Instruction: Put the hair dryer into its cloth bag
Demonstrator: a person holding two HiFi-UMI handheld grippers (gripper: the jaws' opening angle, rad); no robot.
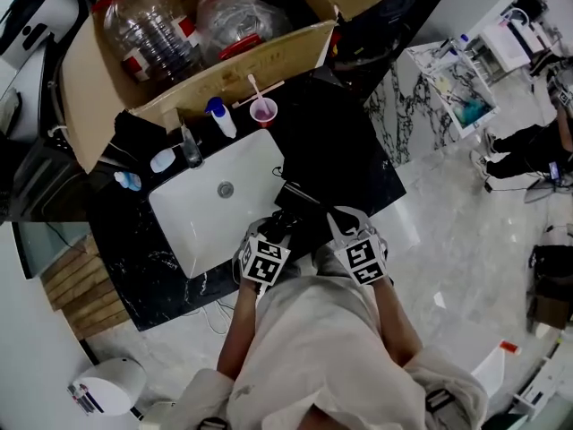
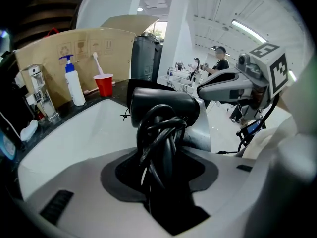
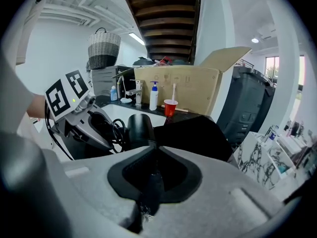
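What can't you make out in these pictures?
Mouth of the bag: right gripper view shows only dark cloth; in the head view it merges with the black counter.
Handle of the hair dryer: left gripper view, covered by its coiled cord.
Print on the pump bottle: too small.

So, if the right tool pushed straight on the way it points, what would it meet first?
Probably the black cloth bag that the right tool pinches, spread just ahead; the hair dryer barrel sits slightly left of that line. Depth is unclear.
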